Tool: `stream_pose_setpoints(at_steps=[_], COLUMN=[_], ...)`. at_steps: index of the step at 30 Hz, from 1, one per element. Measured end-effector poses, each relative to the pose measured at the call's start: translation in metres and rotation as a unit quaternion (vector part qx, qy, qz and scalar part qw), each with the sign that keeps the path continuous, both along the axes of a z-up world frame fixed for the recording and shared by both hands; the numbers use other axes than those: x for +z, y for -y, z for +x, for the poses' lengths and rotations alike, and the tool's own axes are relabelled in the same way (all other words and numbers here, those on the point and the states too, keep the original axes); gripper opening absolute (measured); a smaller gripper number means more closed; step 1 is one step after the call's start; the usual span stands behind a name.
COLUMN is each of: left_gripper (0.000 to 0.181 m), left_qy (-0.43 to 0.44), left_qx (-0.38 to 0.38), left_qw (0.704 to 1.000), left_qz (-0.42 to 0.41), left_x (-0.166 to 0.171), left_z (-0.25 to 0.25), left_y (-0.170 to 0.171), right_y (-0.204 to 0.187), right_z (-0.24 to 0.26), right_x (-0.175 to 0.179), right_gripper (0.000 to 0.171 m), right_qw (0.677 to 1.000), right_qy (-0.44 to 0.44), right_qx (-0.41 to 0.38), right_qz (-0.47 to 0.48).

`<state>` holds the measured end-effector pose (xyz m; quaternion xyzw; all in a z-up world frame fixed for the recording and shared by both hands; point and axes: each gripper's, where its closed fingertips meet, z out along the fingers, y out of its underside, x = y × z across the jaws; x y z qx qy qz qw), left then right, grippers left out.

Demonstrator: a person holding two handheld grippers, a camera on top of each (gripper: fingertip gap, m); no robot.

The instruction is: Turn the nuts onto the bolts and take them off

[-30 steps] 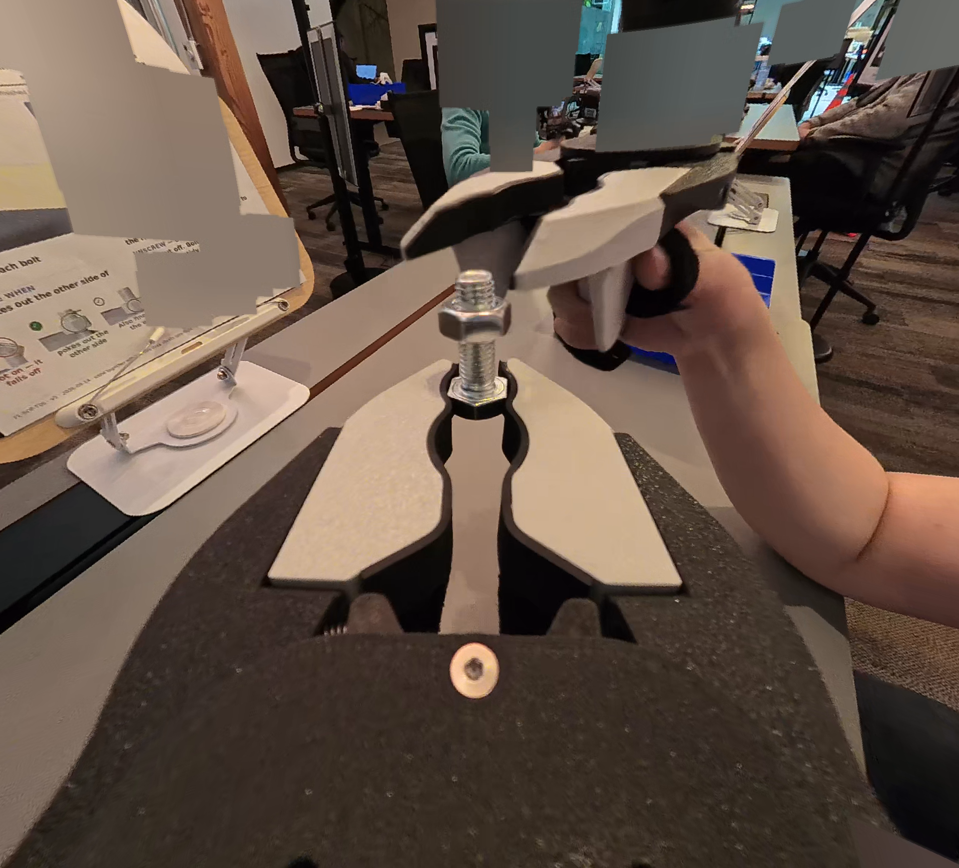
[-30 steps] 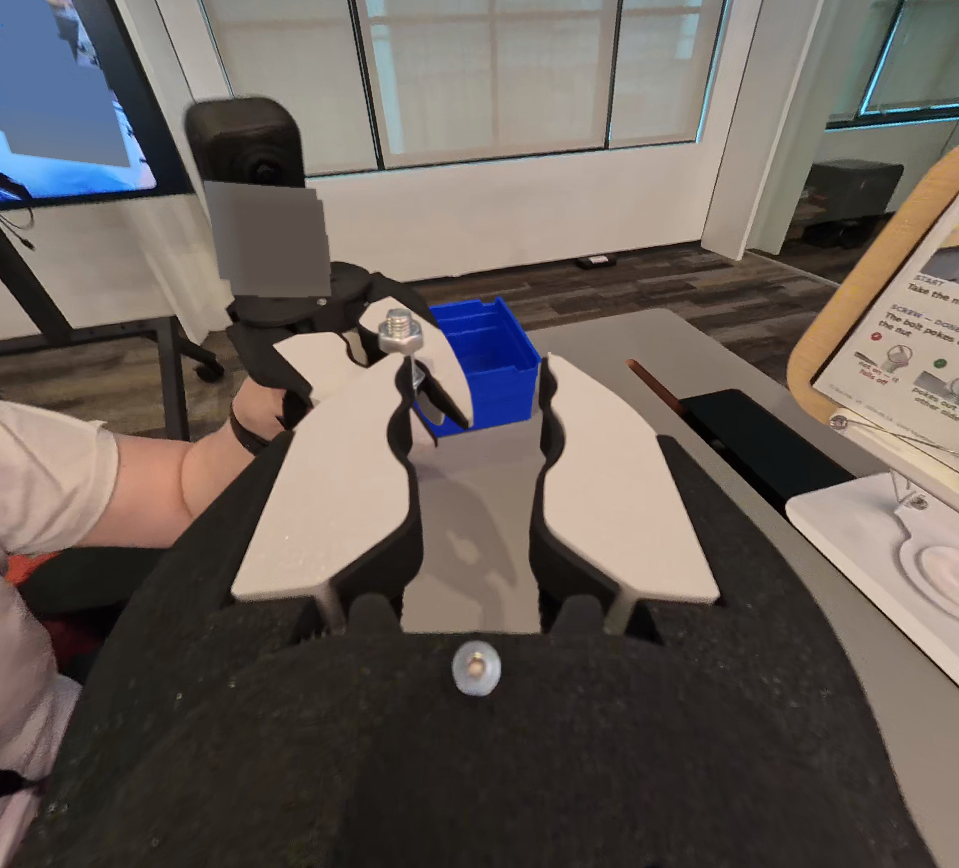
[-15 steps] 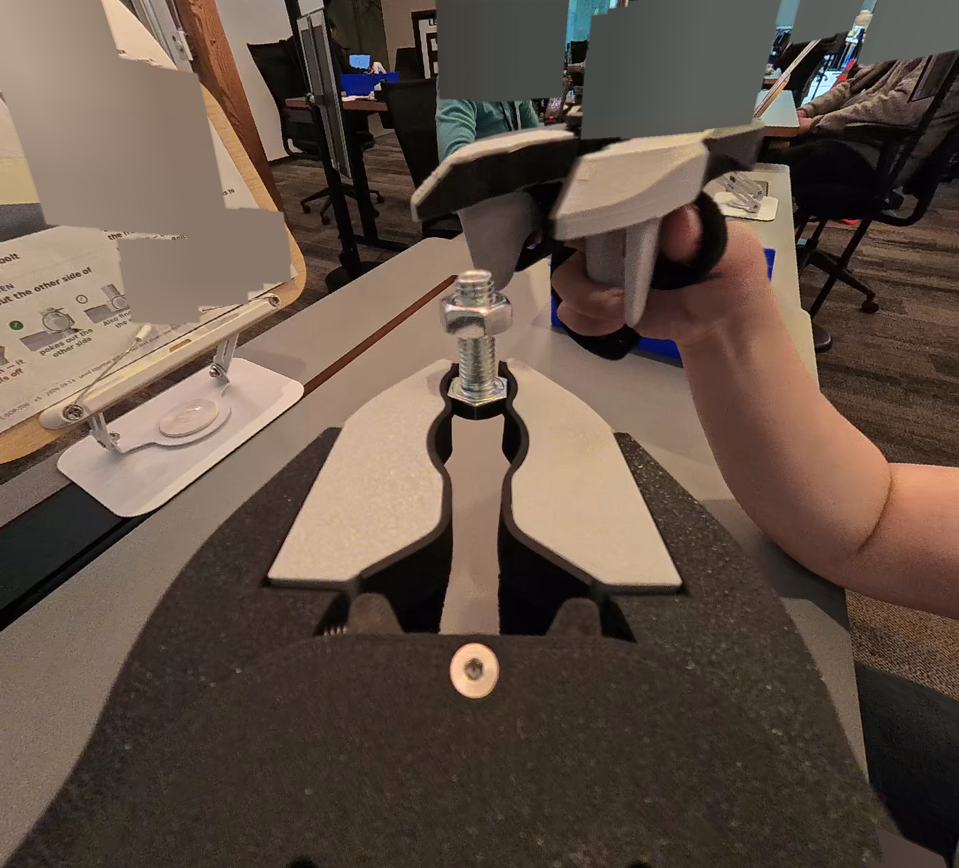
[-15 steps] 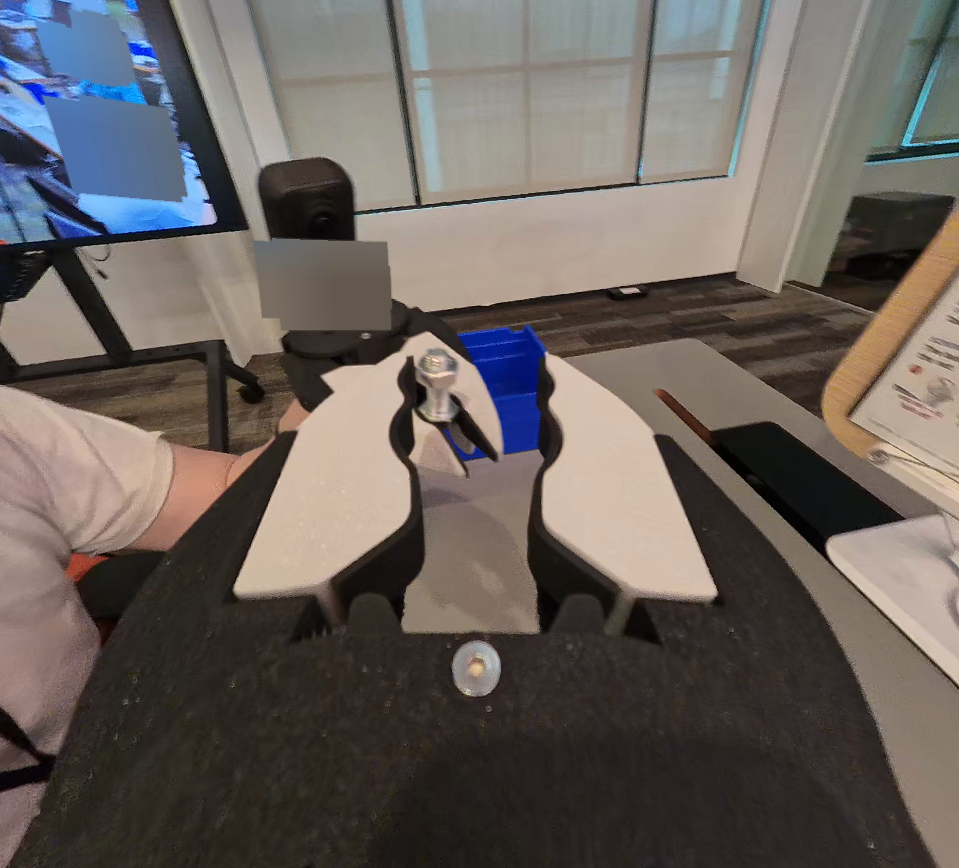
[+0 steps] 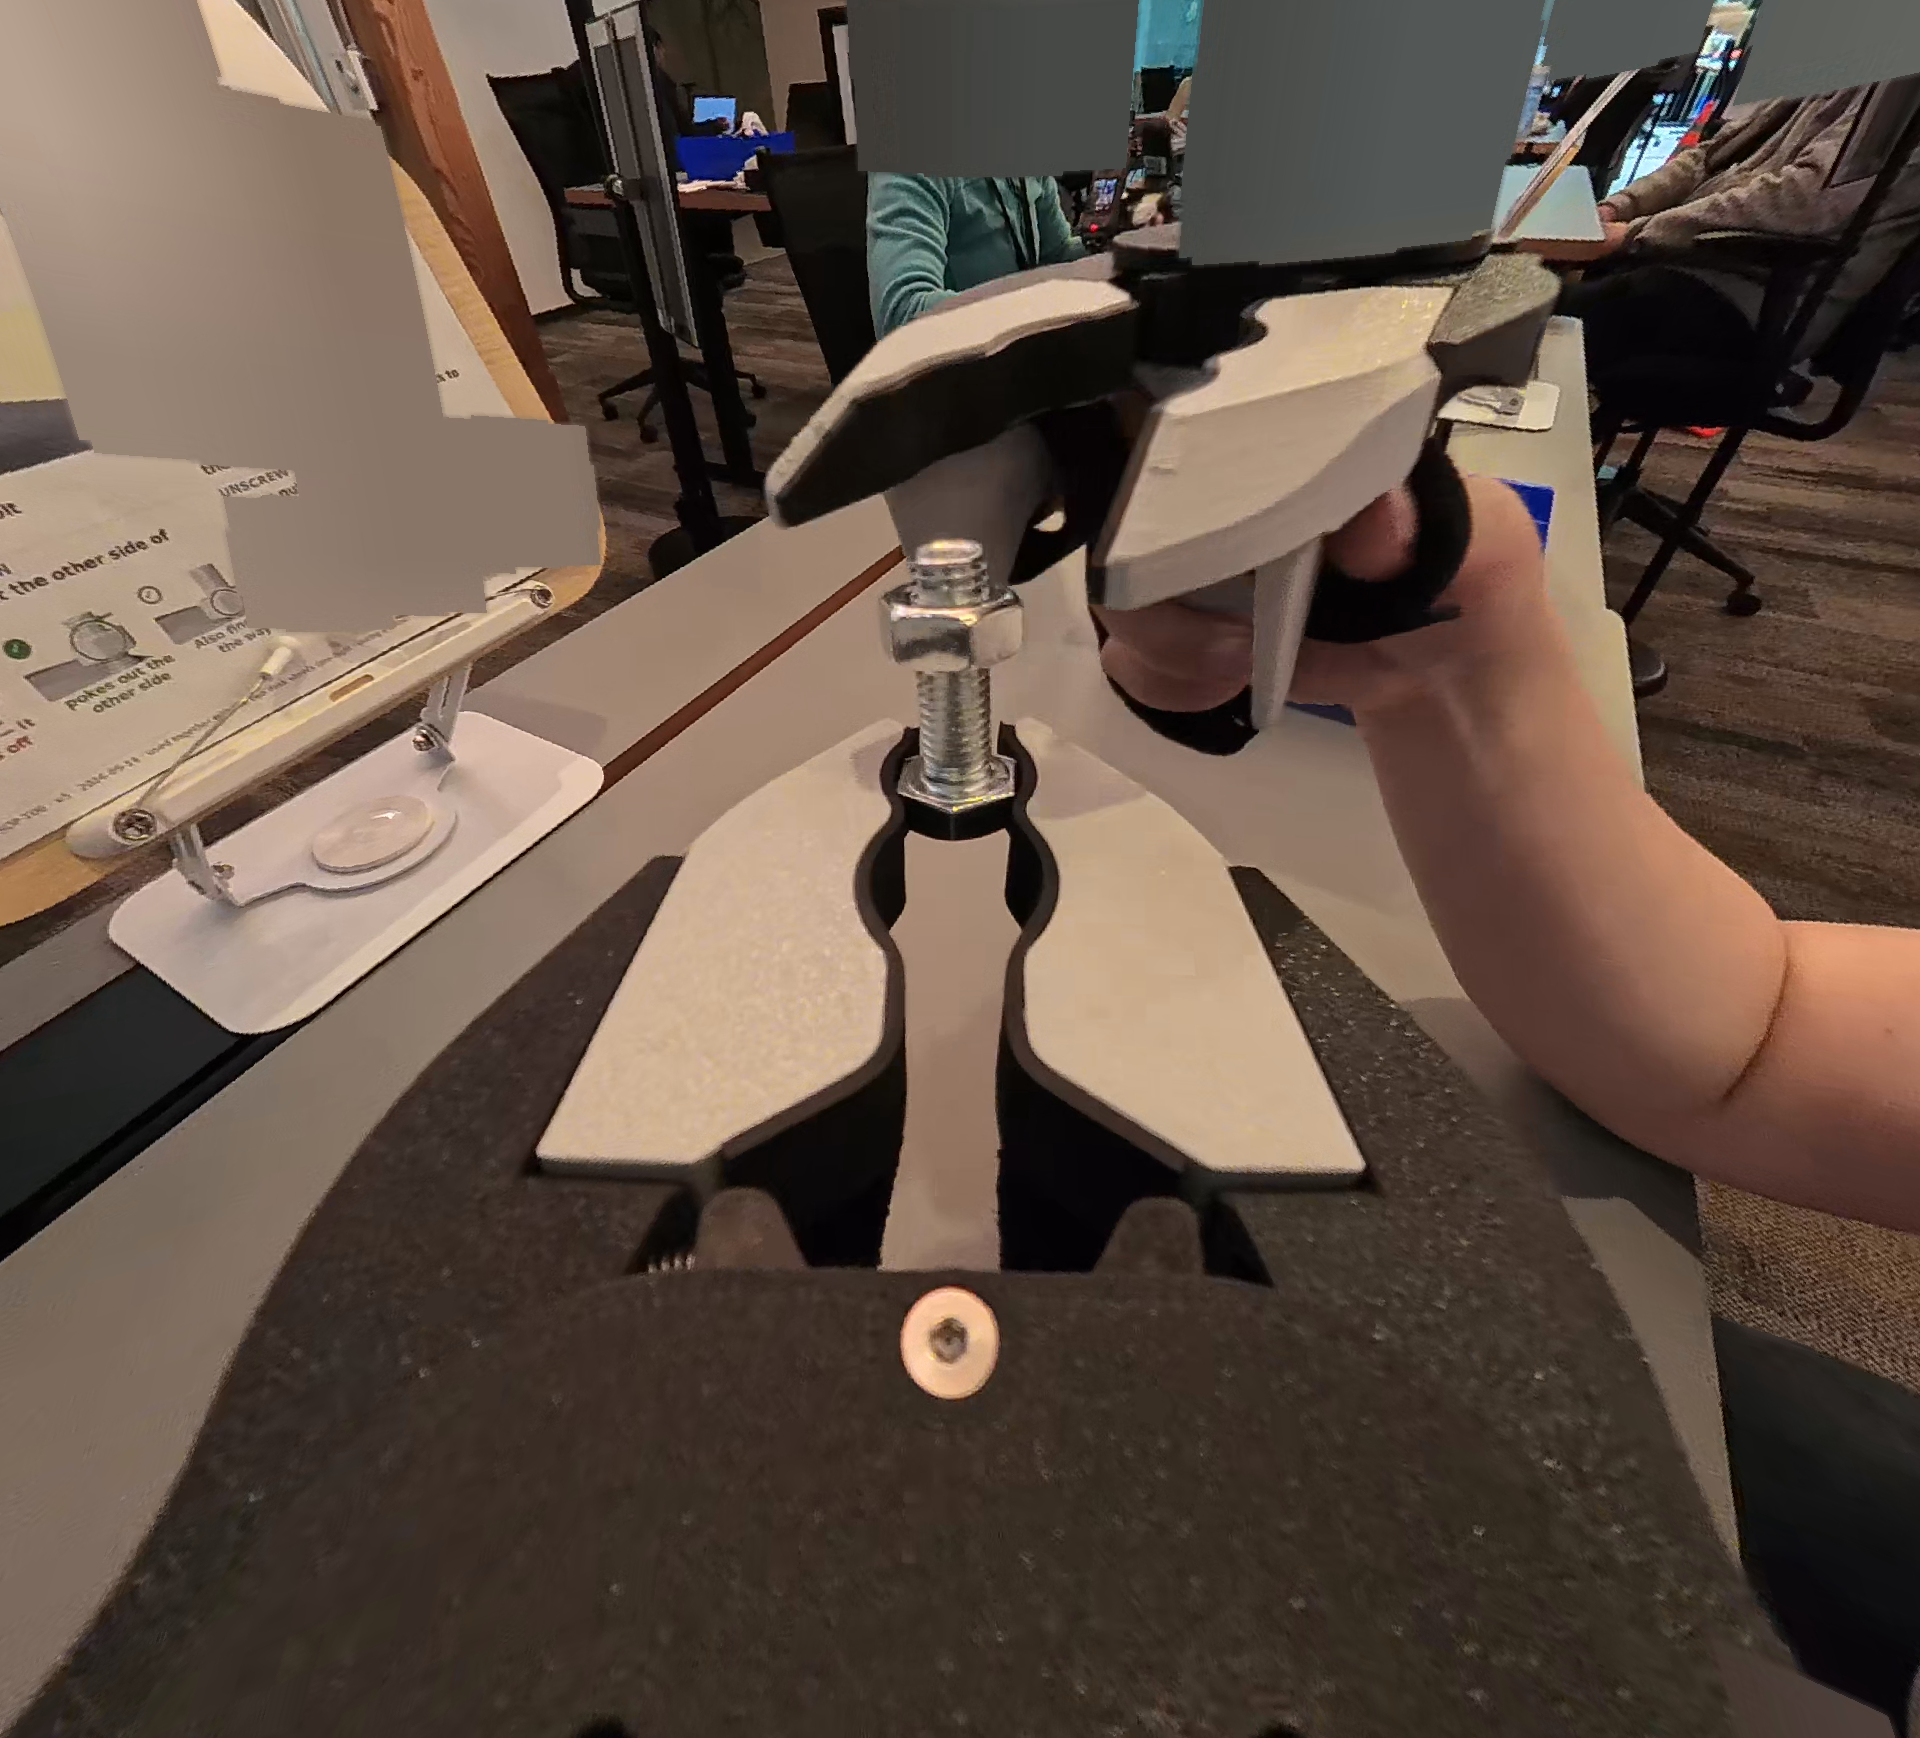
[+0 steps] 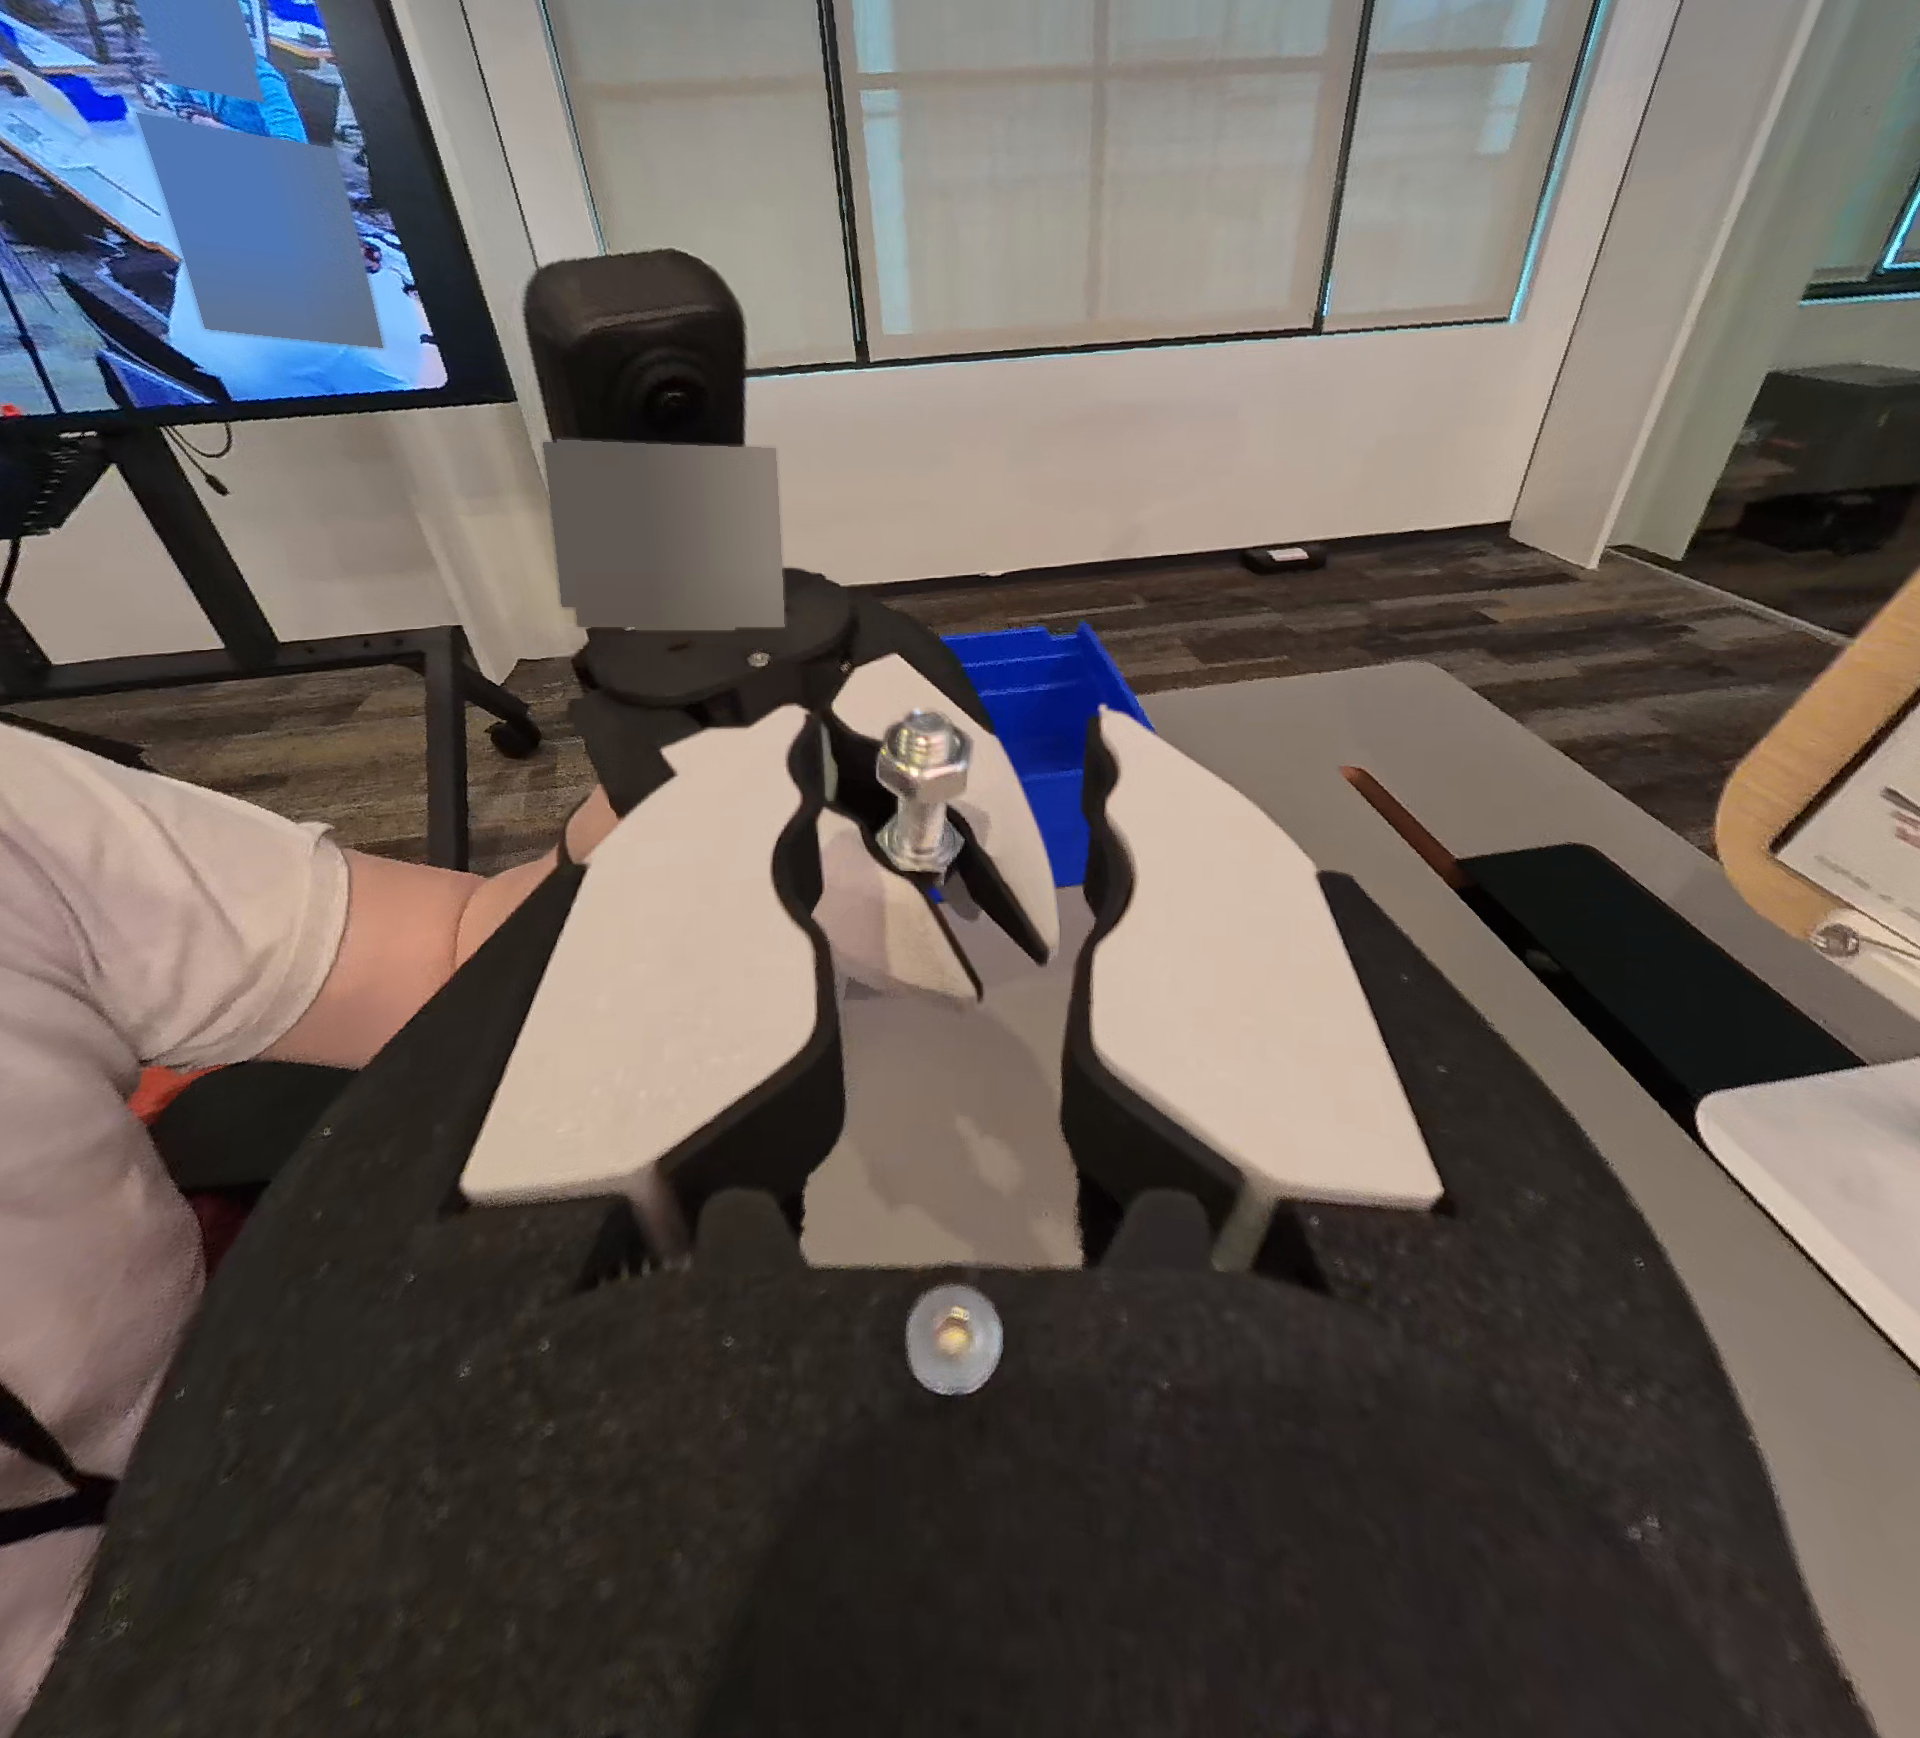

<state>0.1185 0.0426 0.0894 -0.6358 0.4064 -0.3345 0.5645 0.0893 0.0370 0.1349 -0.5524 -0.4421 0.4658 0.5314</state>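
Bolt of bright threaded steel stands upright, its hexagonal head pinched between the tips of the left gripper, whose jaws are nearly closed around it. A silver hexagonal steel nut sits threaded high on the shank, with a few threads showing above it. The right gripper hangs over the bolt at about one o'clock from the nut in the left wrist view, held by a bare hand; its jaws stand apart and hold nothing, and one grey fingertip is just above the bolt's tip. Whether it touches the threads cannot be told.

In the right wrist view the same bolt and nut show between the right gripper's spread jaws, nearer the left finger. Behind, at one o'clock from the bolt, a blue plastic bin rests on the grey surface. In the left wrist view, at nine o'clock from the bolt, a printed instruction sheet on a wooden board leans on a white metal stand.
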Motion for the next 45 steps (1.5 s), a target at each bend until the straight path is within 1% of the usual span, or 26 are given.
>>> stream_pose_setpoints(at_steps=[3, 4, 5, 7, 8, 10, 12, 15, 18, 21, 25, 28, 30, 32, 35, 37, 40, 42, 43, 44, 45], left_gripper=[0.014, 0.014, 0.014, 0.014, 0.014, 0.014, 0.014, 0.014, 0.014, 0.014, 0.014, 0.014, 0.014, 0.014, 0.014, 0.014, 0.014, 0.014, 0.014, 0.014, 0.014], left_qy=[-0.001, -0.004, -0.004, 0.004, 0.006, 0.002, 0.003, 0.0, -0.002, 0.004, 0.002, 0.001, -0.002, 0.002, 0.002, 0.002, 0.0, 0.001, 0.004, 0.005, 0.006], left_qx=[-0.001, 0.006, 0.01, 0.006, 0.005, 0.007, 0.004, 0.0, 0.008, 0.006, 0.007, 0.005, 0.012, 0.01, 0.012, 0.011, 0.009, 0.015, 0.014, 0.01, 0.011], left_qw=[1.0, 1.0, 1.0, 1.0, 1.0, 1.0, 1.0, 1.0, 1.0, 1.0, 1.0, 1.0, 1.0, 1.0, 1.0, 1.0, 1.0, 1.0, 1.0, 1.0, 1.0], left_qz=[0.002, 0.005, 0.007, 0.001, -0.002, 0.001, 0.0, 0.003, 0.006, -0.003, -0.002, 0.002, 0.004, 0.001, 0.002, 0.002, 0.004, 0.008, 0.006, 0.003, 0.001], left_x=[0.001, 0.001, 0.001, 0.002, 0.002, 0.002, 0.001, 0.001, 0.001, 0.001, 0.001, 0.001, 0.001, 0.002, 0.002, 0.002, 0.002, 0.003, 0.003, 0.004, 0.004], left_z=[0.001, -0.001, -0.002, -0.003, -0.004, -0.004, -0.002, 0.001, -0.001, -0.003, -0.003, -0.001, -0.002, -0.003, -0.004, -0.003, -0.001, -0.003, -0.004, -0.004, -0.005], left_y=[0.002, 0.0, -0.001, -0.002, -0.002, -0.003, -0.001, 0.002, 0.0, -0.003, -0.003, -0.001, -0.003, -0.003, -0.004, -0.004, -0.001, -0.003, -0.003, -0.002, -0.003], right_y=[-0.007, -0.011, -0.013, -0.018, -0.018, -0.01, -0.003, -0.007, -0.012, -0.015, 0.0, -0.009, -0.015, -0.021, -0.011, -0.005, -0.01, -0.013, -0.015, -0.018, -0.019], right_z=[-0.002, 0.001, 0.006, 0.016, 0.018, 0.016, 0.006, -0.004, 0.002, 0.009, 0.001, 0.0, 0.006, 0.017, 0.019, 0.01, 0.001, 0.004, 0.007, 0.011, 0.014], right_x=[-0.007, -0.009, -0.009, -0.005, -0.001, 0.003, 0.0, -0.01, -0.013, -0.012, -0.005, -0.009, -0.012, -0.007, 0.003, 0.002, -0.01, -0.011, -0.011, -0.009, -0.007], right_gripper=[0.046, 0.05, 0.051, 0.037, 0.039, 0.041, 0.045, 0.047, 0.053, 0.047, 0.05, 0.047, 0.051, 0.042, 0.044, 0.046, 0.047, 0.049, 0.047, 0.041, 0.041], right_qw=[1.0, 1.0, 1.0, 0.999, 0.999, 1.0, 1.0, 0.999, 0.999, 0.999, 1.0, 1.0, 0.999, 0.999, 0.999, 1.0, 0.999, 1.0, 1.0, 1.0, 1.0], right_qy=[0.018, 0.019, 0.014, -0.002, -0.012, -0.018, -0.005, 0.026, 0.026, 0.021, 0.009, 0.019, 0.021, 0.002, -0.023, -0.013, 0.027, 0.023, 0.018, 0.01, 0.003], right_qx=[-0.016, -0.019, -0.015, -0.023, -0.026, -0.008, 0.0, -0.02, -0.011, -0.019, 0.011, -0.019, -0.018, -0.029, -0.004, 0.003, -0.02, -0.021, -0.018, -0.022, -0.024], right_qz=[0.002, -0.004, -0.015, -0.025, -0.022, -0.015, -0.006, 0.01, -0.013, -0.02, -0.012, -0.003, -0.018, -0.028, -0.024, -0.012, 0.006, -0.002, -0.012, -0.017, -0.017])
